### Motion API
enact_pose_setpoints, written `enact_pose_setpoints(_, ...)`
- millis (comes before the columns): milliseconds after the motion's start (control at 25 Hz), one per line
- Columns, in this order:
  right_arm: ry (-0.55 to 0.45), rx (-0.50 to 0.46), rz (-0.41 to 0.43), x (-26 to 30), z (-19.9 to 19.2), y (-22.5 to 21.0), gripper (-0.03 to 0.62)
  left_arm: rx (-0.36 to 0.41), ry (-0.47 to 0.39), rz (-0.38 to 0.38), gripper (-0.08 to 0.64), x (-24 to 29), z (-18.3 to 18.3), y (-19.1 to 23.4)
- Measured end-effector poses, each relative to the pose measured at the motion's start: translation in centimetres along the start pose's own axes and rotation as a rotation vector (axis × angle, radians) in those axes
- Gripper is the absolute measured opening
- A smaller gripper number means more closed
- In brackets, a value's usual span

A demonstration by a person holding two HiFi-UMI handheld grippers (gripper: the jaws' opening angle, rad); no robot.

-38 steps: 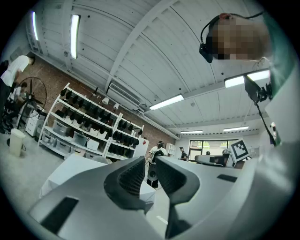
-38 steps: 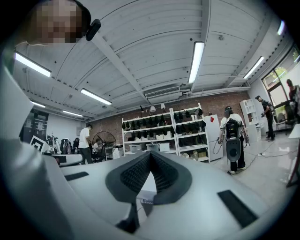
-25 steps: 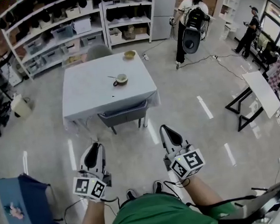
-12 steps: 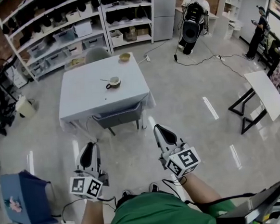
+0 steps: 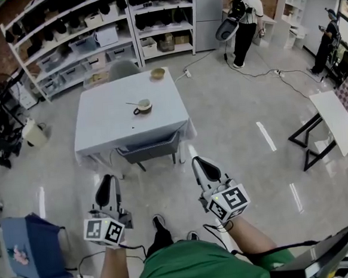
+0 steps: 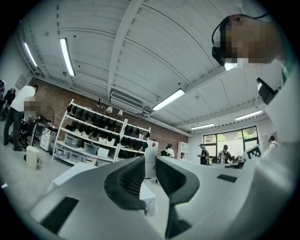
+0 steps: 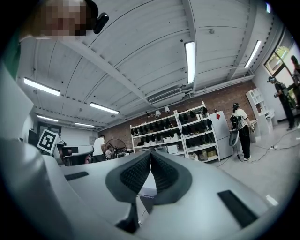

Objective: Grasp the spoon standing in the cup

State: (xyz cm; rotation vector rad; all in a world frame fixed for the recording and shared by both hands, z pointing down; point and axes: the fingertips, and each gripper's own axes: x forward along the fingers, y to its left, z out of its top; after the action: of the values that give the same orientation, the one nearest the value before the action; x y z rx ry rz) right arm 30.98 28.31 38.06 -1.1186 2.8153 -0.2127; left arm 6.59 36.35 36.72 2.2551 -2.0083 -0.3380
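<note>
A brown cup [image 5: 143, 107] stands near the middle of a white-clothed table [image 5: 107, 125], with a spoon [image 5: 133, 103] in it leaning left. Both grippers are held low over the floor, well short of the table. My left gripper [image 5: 105, 185] has a narrow gap between its jaws and nothing in it; in the left gripper view [image 6: 150, 176] the table's corner shows through the gap. The tips of my right gripper [image 5: 205, 166] touch and hold nothing, as the right gripper view [image 7: 150, 157] also shows.
A yellowish bowl [image 5: 157, 73] sits at the table's far edge. A grey chair [image 5: 149, 147] is tucked under the near side. Shelving [image 5: 70, 44] lines the back wall. A blue seat [image 5: 27, 252] stands at my left, a white board on trestles [image 5: 333, 117] at the right. People stand far right.
The view has shifted slightly and one foot has stepped forward. Both grippers sit a little lower in the picture. The person at the back has moved right and turned.
</note>
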Motion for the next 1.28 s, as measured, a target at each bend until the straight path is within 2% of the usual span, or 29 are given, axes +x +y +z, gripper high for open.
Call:
enact_pose_setpoints(160, 0.016, -0.010, -0.041, 3.1, -0.8, -1.0, 0.023, -0.020, -0.011, -0.025, 0.081, 3.5, -0.1, 3.0)
enact_pose_setpoints(400, 0.027, -0.039, -0.106, 10.3, -0.9, -1.1, 0.023, -0.059, -0.017, -0.073, 0.081, 9.2, 0.3, 10.2)
enact_pose_setpoints(920, 0.055, -0.078, -0.211, 24.1, -1.8, 1.6, 0.023, -0.125, -0.020, -0.161, 0.081, 17.7, 1.8, 24.2)
enact_pose_setpoints(1120, 0.084, -0.078, -0.215, 27.1, -2.7, 2.4, 0.023, -0.157, -0.006, -0.164, 0.081, 19.2, 1.3, 27.4)
enact_pose_setpoints(1280, 0.095, -0.071, -0.229, 28.9, -3.3, 0.9, 0.023, -0.176, 0.008, -0.167, 0.081, 21.4, 0.3, 28.2)
